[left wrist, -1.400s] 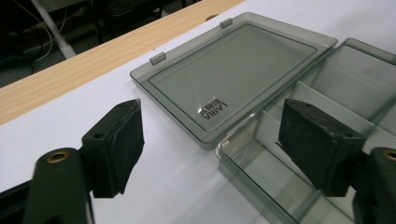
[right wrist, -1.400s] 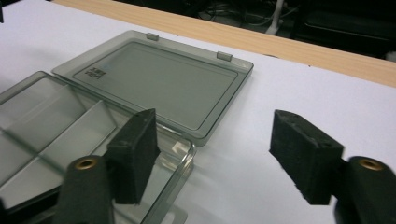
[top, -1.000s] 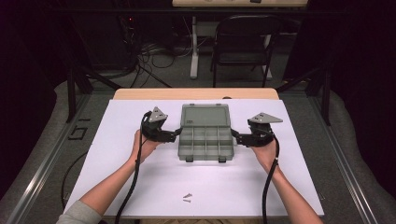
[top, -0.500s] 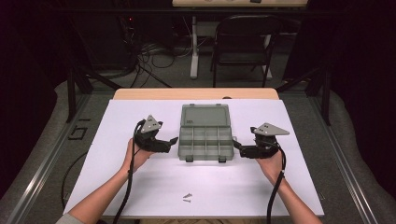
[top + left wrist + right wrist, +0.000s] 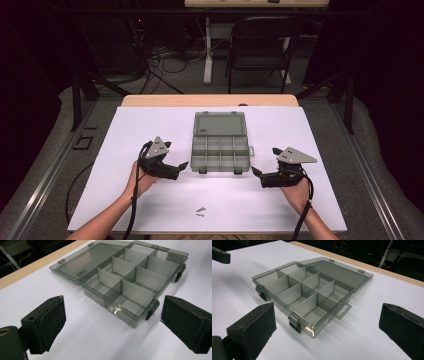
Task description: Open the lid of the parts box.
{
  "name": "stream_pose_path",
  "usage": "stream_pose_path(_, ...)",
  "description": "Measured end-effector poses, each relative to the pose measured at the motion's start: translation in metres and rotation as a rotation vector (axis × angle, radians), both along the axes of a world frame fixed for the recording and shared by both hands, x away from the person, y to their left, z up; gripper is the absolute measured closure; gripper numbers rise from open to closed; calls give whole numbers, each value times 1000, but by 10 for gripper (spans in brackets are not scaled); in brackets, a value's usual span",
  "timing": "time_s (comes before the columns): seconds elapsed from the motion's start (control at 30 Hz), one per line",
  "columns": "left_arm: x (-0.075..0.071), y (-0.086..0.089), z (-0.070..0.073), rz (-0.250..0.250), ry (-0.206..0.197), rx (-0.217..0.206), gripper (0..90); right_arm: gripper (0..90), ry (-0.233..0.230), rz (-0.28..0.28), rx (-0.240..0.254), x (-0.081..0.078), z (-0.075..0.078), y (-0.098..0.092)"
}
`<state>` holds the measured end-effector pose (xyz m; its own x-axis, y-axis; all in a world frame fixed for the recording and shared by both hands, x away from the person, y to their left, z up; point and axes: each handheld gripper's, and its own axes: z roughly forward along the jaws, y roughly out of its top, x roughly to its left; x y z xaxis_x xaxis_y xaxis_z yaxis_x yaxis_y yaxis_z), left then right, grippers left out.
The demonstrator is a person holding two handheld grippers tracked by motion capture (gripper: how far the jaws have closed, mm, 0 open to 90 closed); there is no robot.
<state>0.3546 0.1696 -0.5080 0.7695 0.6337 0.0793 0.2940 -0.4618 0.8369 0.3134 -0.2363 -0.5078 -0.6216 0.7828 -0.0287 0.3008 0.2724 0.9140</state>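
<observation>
L gripper [image 5: 179, 167] sits low on the white tabletop [image 5: 125, 130], held in the person's left hand [image 5: 141, 179]; jaws spread wide apart, nothing between them. In the left gripper view both black pads frame the near-left corner of the box w/ clear air between. Grey three-cornered plate on top, cable trailing back along the forearm.

R gripper [image 5: 256, 173] mirrors it on the other side, in the right hand [image 5: 296, 192], jaws also wide apart and empty, tips aimed in toward the box. Neither gripper touches the box; each is just beside a front corner.

Between them: smoke-grey translucent plastic organizer box [image 5: 220, 153], lid [image 5: 220, 124] swung fully open and lying flat on the table behind the tray. Tray split by dividers into 2 rows of 4 compartments, all look empty. Two dark latches [image 5: 295, 323] on the front edge, plus a small hang tab [image 5: 343, 311] sticking out on the box's right side. Small raised/printed text on the lid [image 5: 82, 272], seen upside down in the left gripper view, too small to read; no brand legible.

Nearer the person, well apart from the box, a couple of small screws [image 5: 201, 211] lie on the white surface, close together.

Beyond the white top, a strip of wood table edge [image 5: 210, 100], then a black folding chair [image 5: 260, 45] and floor cables [image 5: 150, 65] in the dark background.
</observation>
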Motion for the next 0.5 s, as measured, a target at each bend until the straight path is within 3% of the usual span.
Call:
stream_pose_path(0.3, -15, 2, -2, -16, 0, 2, 40, 0, -37, 18, -4, -16, -3, -3)
stream_pose_path(0.5, -25, 2, -2, -23, -13, 6, 36, 0, -37, 23, -13, -25, -7, -4)
